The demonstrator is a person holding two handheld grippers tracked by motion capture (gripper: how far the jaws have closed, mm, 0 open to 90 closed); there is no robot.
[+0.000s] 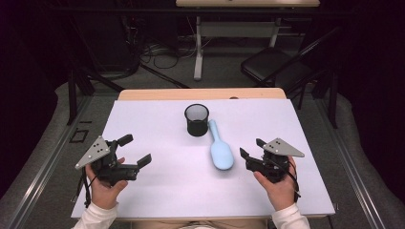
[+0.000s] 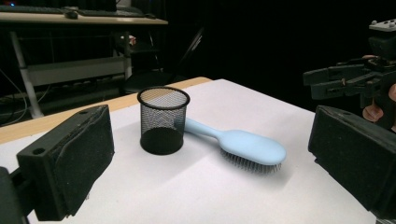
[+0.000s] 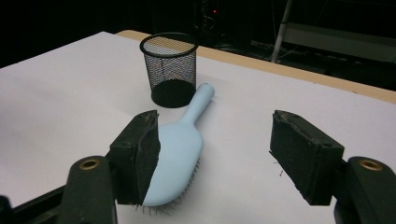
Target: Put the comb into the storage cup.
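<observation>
Left tongs [image 1: 134, 149]: jaws apart, empty.
Right tongs [image 1: 251, 149]: jaws apart, empty.
Light blue plastic hairbrush [image 1: 220, 150]: bristles down, beside black mesh cup [image 1: 197, 119].

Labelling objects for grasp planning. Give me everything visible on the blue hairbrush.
The hairbrush is pale blue, smooth and plastic-looking, with an oval head tapering into a rounded handle. It lies bristles down on the white table cover, its fine grey bristles showing under the head's edge in the left gripper view. The handle points toward the black mesh cup, its tip beside the cup's base; whether they touch is unclear. Neither gripper holds it; the right gripper is nearest.
</observation>
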